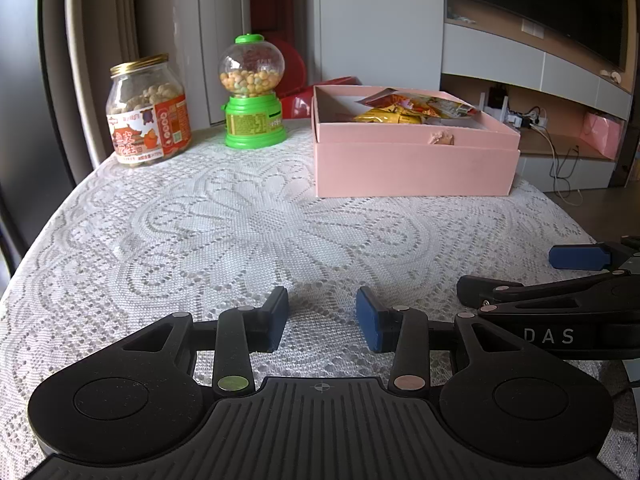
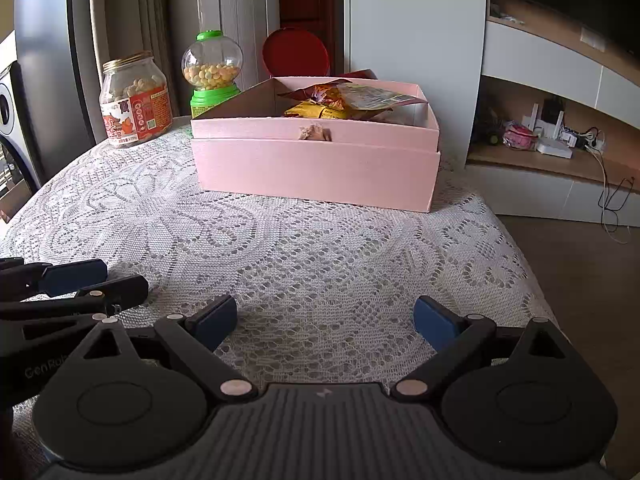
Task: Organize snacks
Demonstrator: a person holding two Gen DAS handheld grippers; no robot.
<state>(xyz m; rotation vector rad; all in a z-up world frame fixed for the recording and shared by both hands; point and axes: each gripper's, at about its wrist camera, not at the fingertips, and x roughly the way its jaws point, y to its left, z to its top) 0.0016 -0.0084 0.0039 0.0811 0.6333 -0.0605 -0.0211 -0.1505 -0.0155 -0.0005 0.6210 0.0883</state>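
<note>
covering table: white lace cloth (image 1: pixel 256 224); tv shelf (image 2: pixel 560 160) w/ cables behind.

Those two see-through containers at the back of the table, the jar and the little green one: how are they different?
The glass jar has a gold screw lid and a red-orange paper label; the green candy dispenser has a green cap and a green plastic base. The jar is wide and straight-sided, while the dispenser holds its sweets in a round clear globe. The jar's snacks are pale beige; the dispenser's are small, mixed-colour balls. Both stand upright on the lace tablecloth, left of the pink box.
</note>
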